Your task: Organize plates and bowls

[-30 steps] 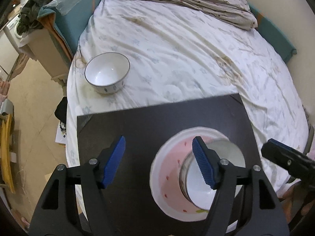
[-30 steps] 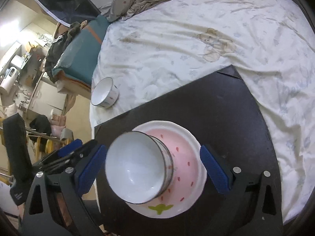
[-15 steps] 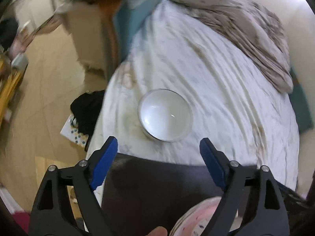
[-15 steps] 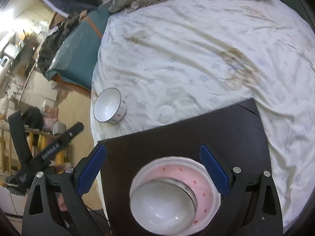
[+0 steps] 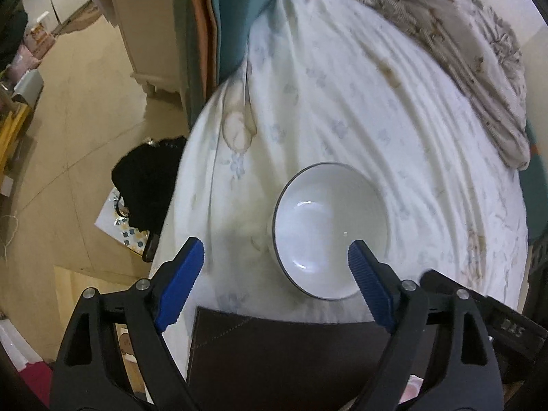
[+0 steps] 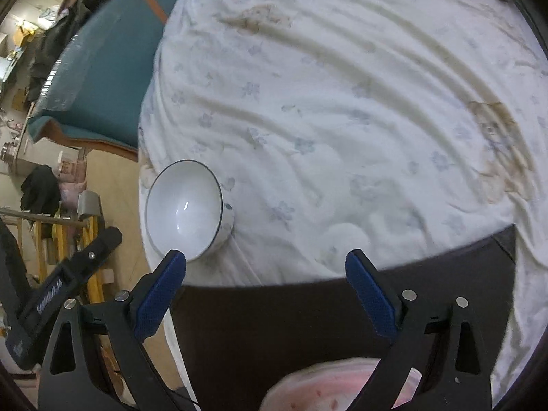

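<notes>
bowl (image 5: 330, 231) sits on bed (image 5: 376, 109), upright, just past dark surface (image 5: 291, 352) edge. left gripper (image 5: 277, 281) fingers wide apart, hold nothing. bowl lies ahead and a bit right, right finger over its rim. right gripper (image 6: 265, 289) also spread, holds nothing; bowl off to its left. left hand nearer. pink plate (image 6: 342, 390) on surface, near right gripper.

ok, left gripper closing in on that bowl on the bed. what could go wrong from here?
1. The bowl sits on a soft, wrinkled bedsheet, so a nudge from the open left gripper may tip it.
2. It lies near the bed's edge above the floor; a slip could drop it.
3. The right finger overlaps the rim, so it may clip it.
</notes>
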